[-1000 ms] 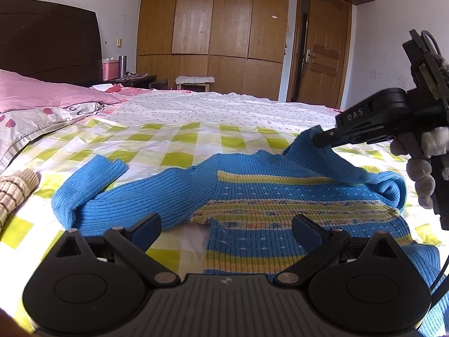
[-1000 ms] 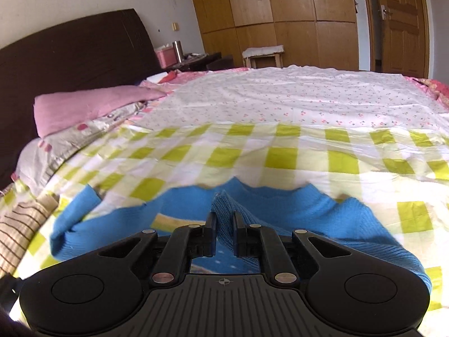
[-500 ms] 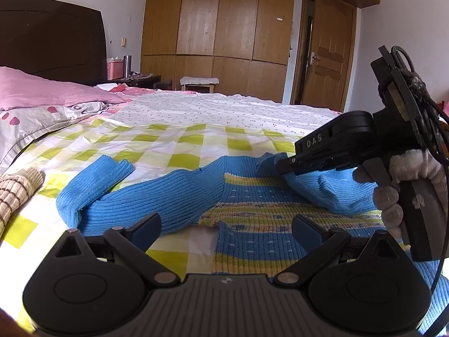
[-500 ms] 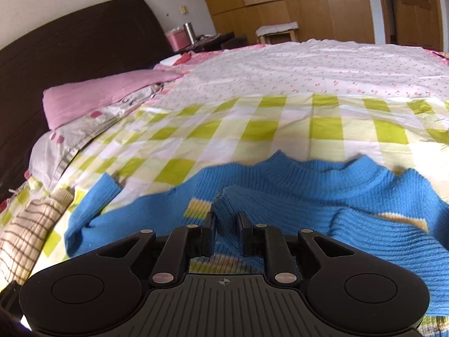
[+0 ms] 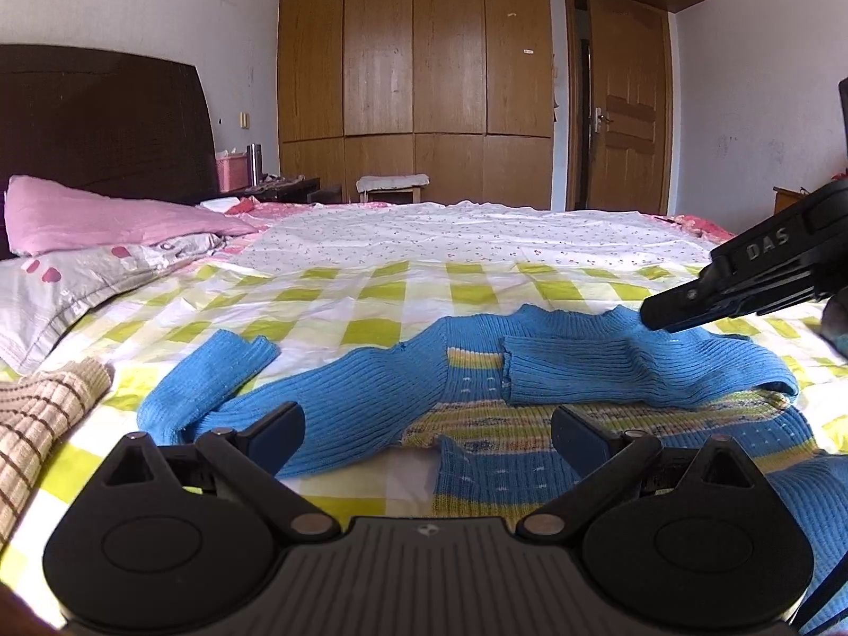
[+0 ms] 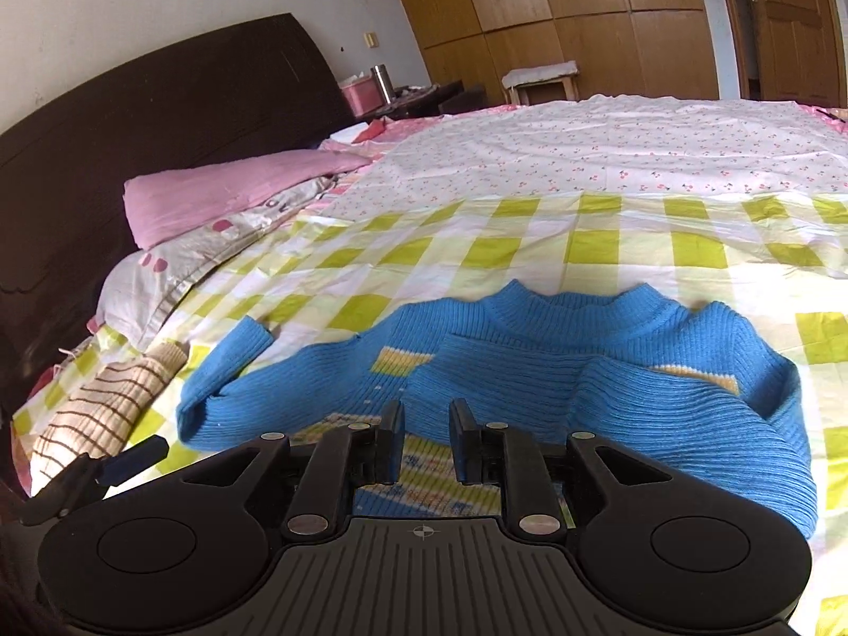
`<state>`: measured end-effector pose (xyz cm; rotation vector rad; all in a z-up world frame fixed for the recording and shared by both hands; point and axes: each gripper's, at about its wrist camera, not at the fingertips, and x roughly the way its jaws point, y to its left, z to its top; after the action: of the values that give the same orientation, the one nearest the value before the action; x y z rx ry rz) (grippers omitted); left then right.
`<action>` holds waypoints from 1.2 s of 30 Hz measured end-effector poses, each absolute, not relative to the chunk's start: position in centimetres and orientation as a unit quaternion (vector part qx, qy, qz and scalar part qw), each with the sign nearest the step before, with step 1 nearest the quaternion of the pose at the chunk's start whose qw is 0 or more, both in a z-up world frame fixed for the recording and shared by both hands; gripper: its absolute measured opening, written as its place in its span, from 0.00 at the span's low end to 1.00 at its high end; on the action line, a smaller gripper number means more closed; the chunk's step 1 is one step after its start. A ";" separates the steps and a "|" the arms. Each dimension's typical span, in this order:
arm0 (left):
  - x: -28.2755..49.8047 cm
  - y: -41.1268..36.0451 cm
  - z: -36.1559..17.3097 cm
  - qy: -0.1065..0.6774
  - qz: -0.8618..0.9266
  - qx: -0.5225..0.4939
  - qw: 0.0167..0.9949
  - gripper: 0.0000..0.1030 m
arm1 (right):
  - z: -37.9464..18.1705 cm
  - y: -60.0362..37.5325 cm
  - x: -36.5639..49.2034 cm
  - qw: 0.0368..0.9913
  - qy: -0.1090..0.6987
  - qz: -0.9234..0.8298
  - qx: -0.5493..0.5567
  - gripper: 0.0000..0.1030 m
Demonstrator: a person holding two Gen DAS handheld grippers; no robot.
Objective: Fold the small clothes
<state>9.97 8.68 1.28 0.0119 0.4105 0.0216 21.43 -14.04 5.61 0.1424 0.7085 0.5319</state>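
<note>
Left wrist view, blue ribbed knit sweater (image 5: 477,403) lying crosswise, neck away, my left gripper (image 5: 426,426) spread empty, right view alone shows my right gripper (image 6: 425,442) slightly parted, gripping nothing.

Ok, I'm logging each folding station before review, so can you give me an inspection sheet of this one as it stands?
Surface: bed with a green-checked sheet, floral sheet beyond.
Job's things: blue sweater lying flat, one sleeve folded across the chest, the other sleeve out to the side.
Clutter: striped beige garment at the bed edge; pink pillow.
Grippers: left hand-held gripper open above the hem; right hand-held gripper slightly open, clear of the knit.
Cables: dark cable at the left view's lower corner.
Surroundings: wooden wardrobe, door, dark headboard, stool.
</note>
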 end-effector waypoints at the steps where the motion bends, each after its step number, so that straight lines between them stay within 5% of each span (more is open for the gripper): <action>1: 9.9 8.6 1.2 0.199 0.015 0.014 0.980 1.00 | 6.0 -14.7 21.1 0.902 0.339 0.256 0.077 0.19; 13: 10.4 9.0 0.9 0.179 0.088 0.041 0.979 1.00 | 11.3 -22.4 16.8 0.911 0.282 0.263 0.148 0.23; 28: 11.9 16.9 0.8 0.228 0.204 -0.125 0.944 1.00 | 3.4 -26.2 13.9 0.913 0.305 0.206 0.175 0.23; 36: 13.4 18.0 0.2 0.263 0.183 -0.120 0.940 1.00 | 2.0 -27.7 14.3 0.926 0.294 0.170 0.167 0.23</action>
<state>13.39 18.04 0.16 -0.2459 0.5361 0.3728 14.28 -27.71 2.04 0.3419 0.6033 0.3479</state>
